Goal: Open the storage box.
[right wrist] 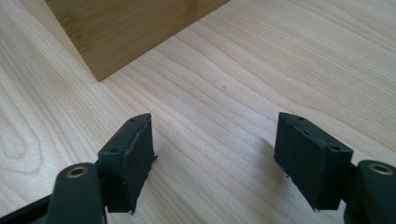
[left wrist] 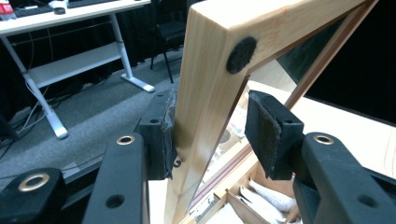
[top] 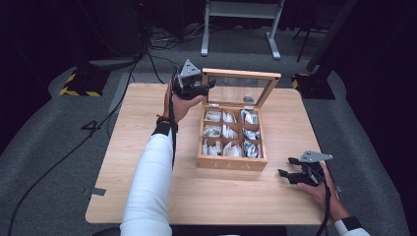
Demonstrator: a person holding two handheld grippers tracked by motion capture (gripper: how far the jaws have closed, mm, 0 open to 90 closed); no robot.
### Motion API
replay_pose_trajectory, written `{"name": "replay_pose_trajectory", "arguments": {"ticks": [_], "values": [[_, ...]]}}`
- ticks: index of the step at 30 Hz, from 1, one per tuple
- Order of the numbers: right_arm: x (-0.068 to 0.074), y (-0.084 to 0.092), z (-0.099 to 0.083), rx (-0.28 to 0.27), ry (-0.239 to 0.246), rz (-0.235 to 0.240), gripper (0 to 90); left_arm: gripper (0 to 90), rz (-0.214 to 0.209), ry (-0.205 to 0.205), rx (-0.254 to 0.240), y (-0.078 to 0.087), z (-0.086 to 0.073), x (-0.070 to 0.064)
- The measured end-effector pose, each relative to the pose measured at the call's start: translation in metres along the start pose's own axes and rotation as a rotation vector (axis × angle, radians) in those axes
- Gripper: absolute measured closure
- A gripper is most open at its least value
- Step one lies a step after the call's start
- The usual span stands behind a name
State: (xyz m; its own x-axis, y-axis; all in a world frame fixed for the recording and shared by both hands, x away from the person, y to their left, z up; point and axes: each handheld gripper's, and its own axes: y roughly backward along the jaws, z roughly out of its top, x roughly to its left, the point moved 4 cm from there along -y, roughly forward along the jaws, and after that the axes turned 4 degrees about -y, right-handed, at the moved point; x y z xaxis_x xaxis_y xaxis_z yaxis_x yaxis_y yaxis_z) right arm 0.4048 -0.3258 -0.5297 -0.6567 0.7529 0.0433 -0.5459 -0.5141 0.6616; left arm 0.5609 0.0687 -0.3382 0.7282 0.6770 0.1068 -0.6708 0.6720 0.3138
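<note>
Wooden tea box (top: 231, 162): light bamboo, nine compartments in a three-by-three grid, each holding pale sachets. Sits on the table (top: 147, 196) right of centre, front wall square to the near table edge. Glass-paned lid (top: 242, 75) open, hinged at the far wall of the box, raised near upright. Black felt dot on the lid frame corner (left wrist: 241, 55).

— Where's the box (top: 231, 163)?
— Mid-table (top: 147, 191), lid (top: 241, 75) raised at its far edge, packets (top: 231, 150) in its compartments.
— The grippers?
— Left gripper (top: 209, 86) at the lid's left corner (frame between its jaws); right gripper (top: 286, 167) right of the box, near the front.
</note>
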Motion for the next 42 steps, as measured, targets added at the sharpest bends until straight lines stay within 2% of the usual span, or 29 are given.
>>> {"name": "replay_pose_trajectory", "arguments": {"ticks": [6, 17, 18, 19, 22, 28, 36, 42], "values": [[0.0, 0.0, 0.0, 0.0, 0.0, 0.0, 28.2, 53.9, 0.013, 0.004, 0.001, -0.006, 0.002, 0.006], [0.0, 0.0, 0.0, 0.0, 0.0, 0.005, 28.0, 53.6, 0.04, 0.041, 0.001, -0.021, 0.005, 0.018], [0.0, 0.0, 0.0, 0.0, 0.0, 0.005, 28.0, 53.3, 0.04, 0.041, 0.001, -0.021, 0.005, 0.018], [0.0, 0.0, 0.0, 0.0, 0.0, 0.007, 27.9, 53.2, 0.057, 0.025, 0.027, -0.026, 0.004, 0.019], [0.0, -0.001, 0.0, 0.001, 0.001, 0.01, 27.9, 52.8, 0.065, 0.04, 0.02, -0.03, 0.004, 0.022], [0.0, -0.001, 0.0, 0.001, 0.002, 0.011, 27.9, 51.9, 0.08, 0.034, 0.035, -0.036, 0.005, 0.025], [0.0, -0.001, 0.0, 0.002, 0.004, 0.011, 27.8, 50.3, 0.097, 0.051, 0.043, -0.043, 0.005, 0.03], [0.0, -0.001, 0.0, 0.001, 0.005, 0.011, 27.6, 47.7, 0.134, 0.041, 0.048, -0.05, 0.004, 0.03]]}}
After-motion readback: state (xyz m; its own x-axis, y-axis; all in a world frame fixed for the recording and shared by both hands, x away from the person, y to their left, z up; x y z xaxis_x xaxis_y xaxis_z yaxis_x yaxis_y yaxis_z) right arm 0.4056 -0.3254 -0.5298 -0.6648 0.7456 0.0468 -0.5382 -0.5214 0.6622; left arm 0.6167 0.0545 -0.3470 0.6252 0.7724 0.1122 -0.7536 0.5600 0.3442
